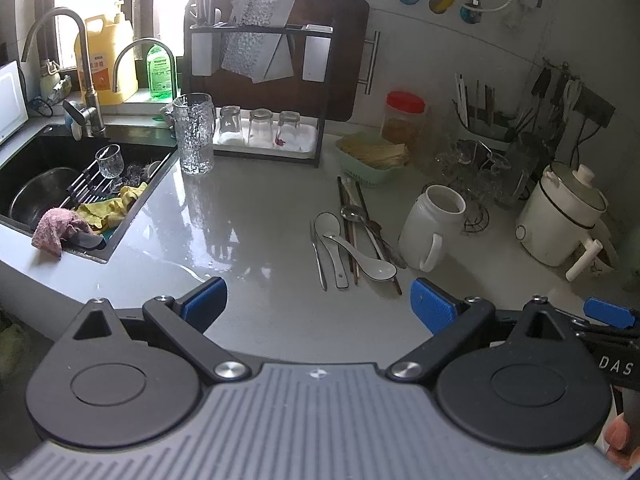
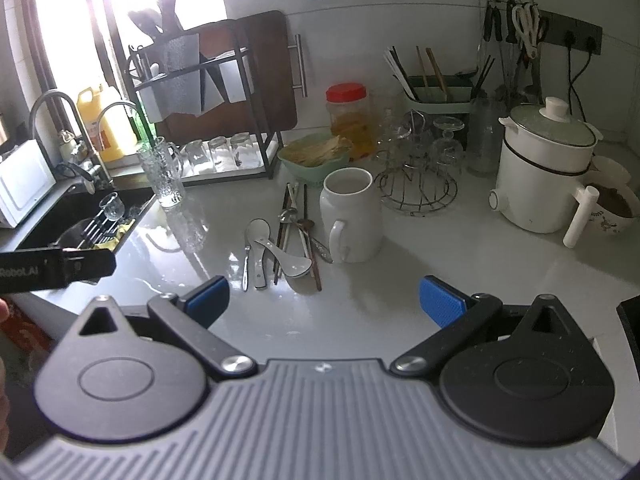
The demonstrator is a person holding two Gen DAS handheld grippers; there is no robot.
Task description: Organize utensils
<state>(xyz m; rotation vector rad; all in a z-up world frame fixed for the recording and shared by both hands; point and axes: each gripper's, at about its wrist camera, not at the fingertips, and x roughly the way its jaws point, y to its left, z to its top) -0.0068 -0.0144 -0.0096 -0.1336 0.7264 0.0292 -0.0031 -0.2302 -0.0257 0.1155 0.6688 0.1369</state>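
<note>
Both the left gripper (image 1: 318, 300) and right gripper (image 2: 324, 300) gape empty; spoons (image 2: 294, 264) and chopsticks (image 2: 280, 240) lie just beside the white jug (image 2: 352, 220).

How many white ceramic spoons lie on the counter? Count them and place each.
2. One white spoon lies bowl-away, left in the pile; the other lies diagonally across it, bowl toward the camera. Chopsticks could hide more.

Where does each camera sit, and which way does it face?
Left wrist: sits on the left claw, open, facing across the counter toward the sink; a fingertip shows at the right edge.
Right wrist: sits on the right claw, open, facing the white jug and the cooker.
Both views show the spoons and the jug.
</note>
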